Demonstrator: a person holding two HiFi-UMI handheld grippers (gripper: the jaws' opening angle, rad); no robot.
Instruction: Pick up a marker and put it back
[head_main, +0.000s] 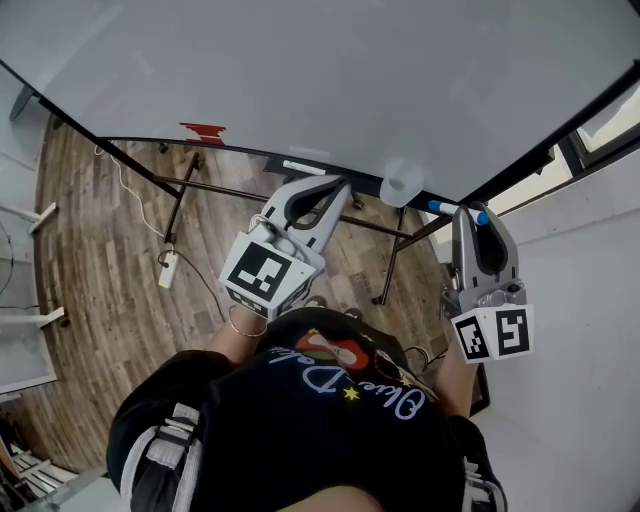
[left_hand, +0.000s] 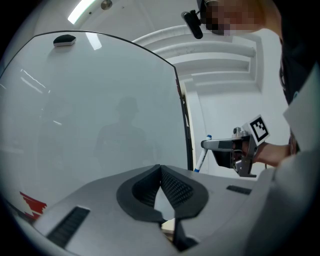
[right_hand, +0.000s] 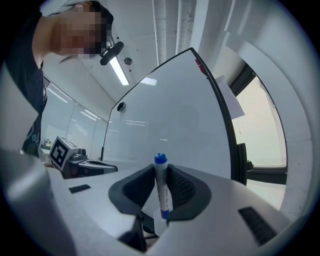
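Note:
A blue-capped white marker (right_hand: 160, 189) stands upright between the pads of my right gripper (right_hand: 161, 172), which is shut on it. In the head view the marker (head_main: 456, 211) lies crosswise at the tip of the right gripper (head_main: 470, 214), close to the whiteboard's (head_main: 300, 70) lower right edge. From the left gripper view, the right gripper (left_hand: 206, 145) holds the marker (left_hand: 201, 159) just past the board's frame. My left gripper (head_main: 338, 187) is shut with nothing in it, its pads (left_hand: 172, 186) meeting, pointed at the board's lower edge.
A second white marker (head_main: 303, 167) lies along the board's bottom ledge, with a translucent cup (head_main: 399, 184) to its right. A red mark (head_main: 203, 131) sits low on the board. Below are the board's metal legs (head_main: 180, 200), a power strip (head_main: 167, 268) and wooden floor.

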